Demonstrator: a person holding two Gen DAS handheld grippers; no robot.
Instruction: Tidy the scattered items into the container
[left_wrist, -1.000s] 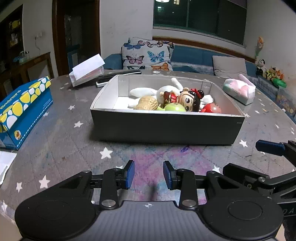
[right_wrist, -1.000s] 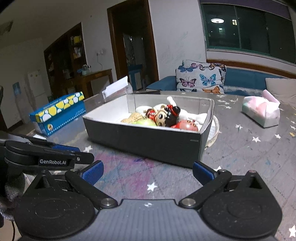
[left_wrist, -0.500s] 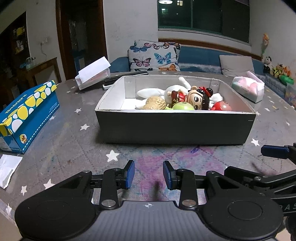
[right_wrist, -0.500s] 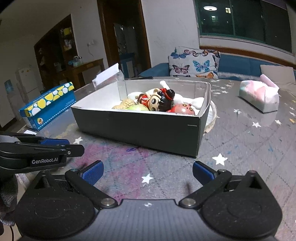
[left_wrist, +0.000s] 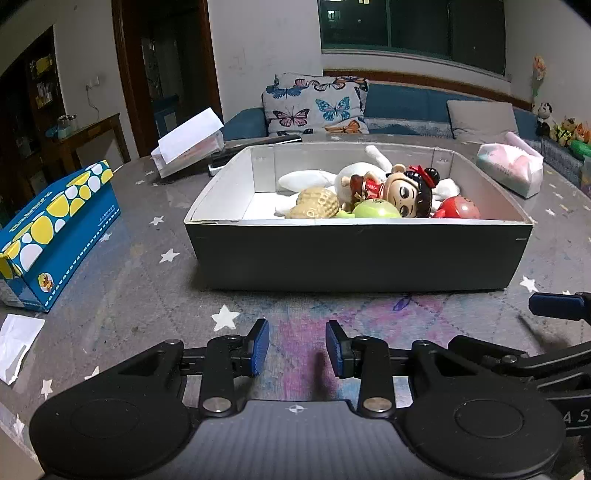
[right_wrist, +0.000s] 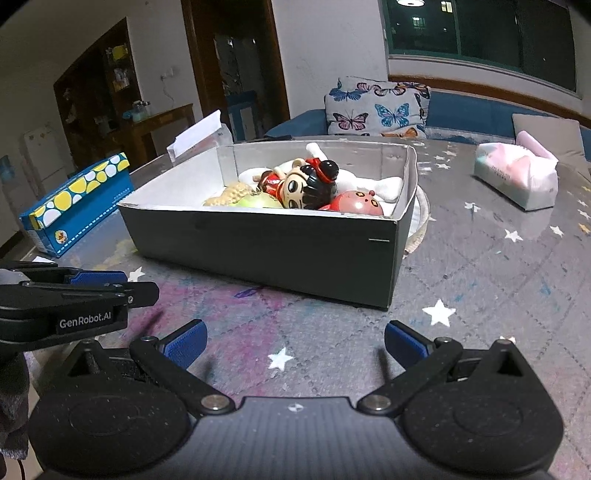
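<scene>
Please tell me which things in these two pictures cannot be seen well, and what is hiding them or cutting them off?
- Box floor, left wrist view: hidden by its near wall and the toys.
- White plush: mostly covered by the doll.
- Round mat, right wrist view: only an edge shows behind the box.
- Paper scrap: cut by the left edge.
- Shelf items, both views: too dark and small.

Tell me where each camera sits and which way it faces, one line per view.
Left wrist: low over the table on the left gripper, squarely facing the box's long side; the right gripper's fingers show at right.
Right wrist: on the right gripper, facing the box obliquely, toward its near right corner; the left gripper shows at left.
Shared: box, doll, blue tissue box.
</scene>
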